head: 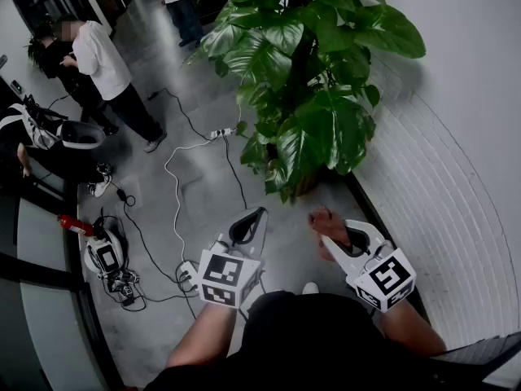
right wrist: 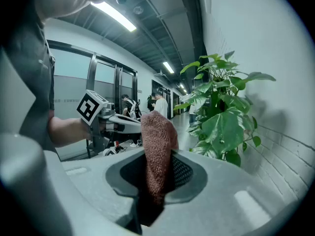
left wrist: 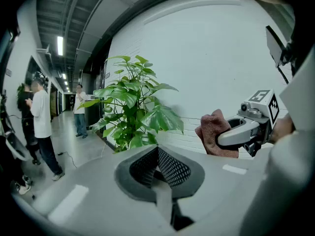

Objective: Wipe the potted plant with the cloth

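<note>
Two grippers sit near the person; the right gripper point(head: 332, 228), clamped on the reddish cloth point(head: 324, 218), is the nearer to the potted plant point(head: 305, 88), which stands on the far side by the white wall point(head: 456, 137), its lowest leaves just beyond the cloth. The left gripper point(head: 259, 215) is pinched together on nothing. The plant's long axis is upright, and the cloth juts lengthwise from the jaws toward the far side, so the reach is likely far and upward.

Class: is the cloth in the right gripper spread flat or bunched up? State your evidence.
Bunched up: the cloth stands as a narrow wad pinched in the right gripper.
</note>
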Demonstrator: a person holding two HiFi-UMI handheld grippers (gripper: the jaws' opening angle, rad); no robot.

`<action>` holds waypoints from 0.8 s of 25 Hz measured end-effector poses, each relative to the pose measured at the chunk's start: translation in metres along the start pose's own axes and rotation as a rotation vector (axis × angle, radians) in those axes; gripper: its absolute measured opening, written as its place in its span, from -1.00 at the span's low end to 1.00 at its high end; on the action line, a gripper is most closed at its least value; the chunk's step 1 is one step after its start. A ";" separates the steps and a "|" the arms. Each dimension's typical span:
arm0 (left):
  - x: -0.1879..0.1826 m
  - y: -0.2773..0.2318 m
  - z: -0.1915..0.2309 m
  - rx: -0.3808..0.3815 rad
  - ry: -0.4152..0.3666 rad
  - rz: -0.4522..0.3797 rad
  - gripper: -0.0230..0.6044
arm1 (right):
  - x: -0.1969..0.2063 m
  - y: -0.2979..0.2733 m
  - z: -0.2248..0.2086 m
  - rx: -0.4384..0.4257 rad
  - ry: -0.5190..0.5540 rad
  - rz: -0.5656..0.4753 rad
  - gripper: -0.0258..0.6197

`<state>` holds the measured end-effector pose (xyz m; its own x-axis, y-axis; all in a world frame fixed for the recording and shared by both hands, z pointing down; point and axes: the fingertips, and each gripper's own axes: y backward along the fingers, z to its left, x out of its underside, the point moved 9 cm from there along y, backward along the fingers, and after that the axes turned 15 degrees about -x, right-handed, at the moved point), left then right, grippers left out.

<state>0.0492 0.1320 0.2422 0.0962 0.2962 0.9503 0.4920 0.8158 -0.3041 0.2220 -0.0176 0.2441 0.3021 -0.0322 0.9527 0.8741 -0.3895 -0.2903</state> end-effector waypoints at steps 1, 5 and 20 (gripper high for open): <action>0.002 -0.003 -0.003 -0.006 0.001 -0.003 -0.87 | 0.005 0.003 -0.005 0.001 -0.001 -0.004 -0.72; 0.010 -0.020 -0.013 -0.022 -0.008 0.020 -0.87 | 0.023 0.009 -0.025 0.004 -0.021 -0.004 -0.72; -0.002 -0.084 0.016 0.032 -0.095 0.015 -0.87 | 0.027 -0.038 -0.051 0.018 -0.039 -0.021 -0.72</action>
<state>-0.0068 0.0707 0.2650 0.0200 0.3536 0.9352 0.4630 0.8258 -0.3221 0.1774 -0.0511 0.2855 0.2978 0.0122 0.9546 0.8870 -0.3733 -0.2719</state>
